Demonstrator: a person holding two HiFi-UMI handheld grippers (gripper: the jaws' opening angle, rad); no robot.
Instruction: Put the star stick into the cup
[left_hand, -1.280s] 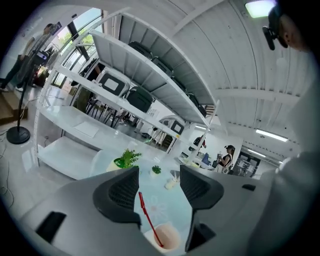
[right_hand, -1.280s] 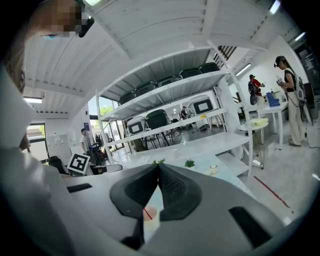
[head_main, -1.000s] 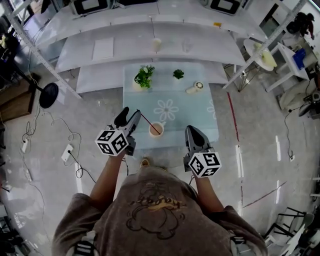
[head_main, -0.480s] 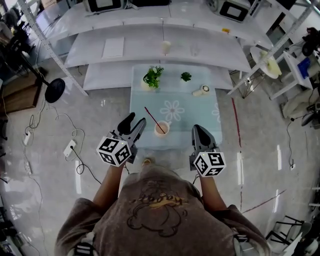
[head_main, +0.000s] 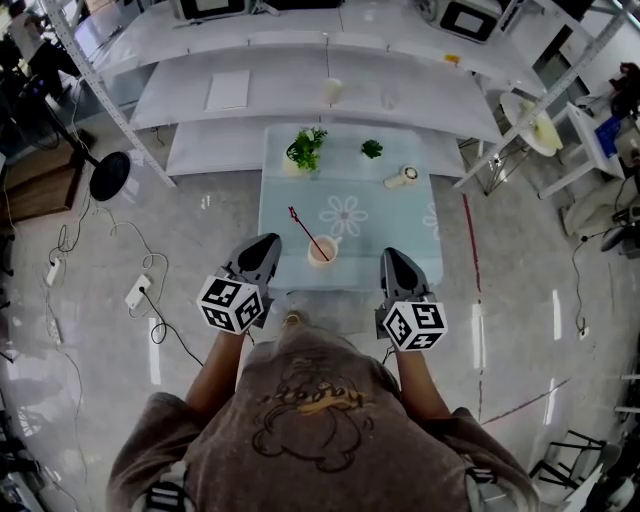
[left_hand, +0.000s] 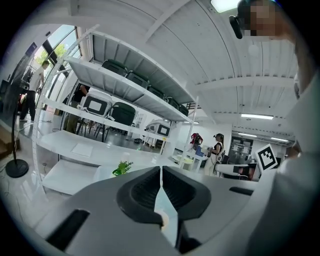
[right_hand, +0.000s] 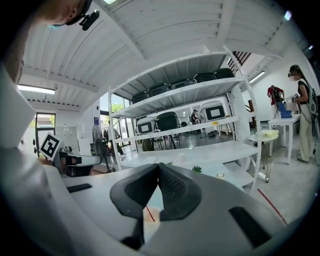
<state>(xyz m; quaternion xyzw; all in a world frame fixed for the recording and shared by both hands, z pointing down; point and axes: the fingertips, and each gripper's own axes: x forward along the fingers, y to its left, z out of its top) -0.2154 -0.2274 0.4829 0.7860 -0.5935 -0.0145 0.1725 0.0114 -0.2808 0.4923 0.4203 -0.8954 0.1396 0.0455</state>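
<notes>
A cream cup (head_main: 321, 250) stands near the front edge of the pale blue table (head_main: 350, 190). The thin red star stick (head_main: 306, 230) stands in it and leans up to the left, free of both grippers. My left gripper (head_main: 268, 241) hovers just left of the cup. Its jaws are closing with nothing between them, and in the left gripper view (left_hand: 161, 169) the tips meet. To the right of the cup my right gripper (head_main: 390, 256) is shut and empty. In the right gripper view (right_hand: 159, 166) the cup (right_hand: 150, 216) shows below the jaws.
At the table's far end stand two small potted plants (head_main: 305, 149) (head_main: 372, 150) and a round white object (head_main: 403, 177). White shelves (head_main: 280, 95) run behind the table. On the floor to the left lie cables and a black round stand base (head_main: 110, 178).
The left gripper's jaws have gone from wide open beside the stick to closed, and the gripper has drawn back a little. The stick stays leaning in the cup.
</notes>
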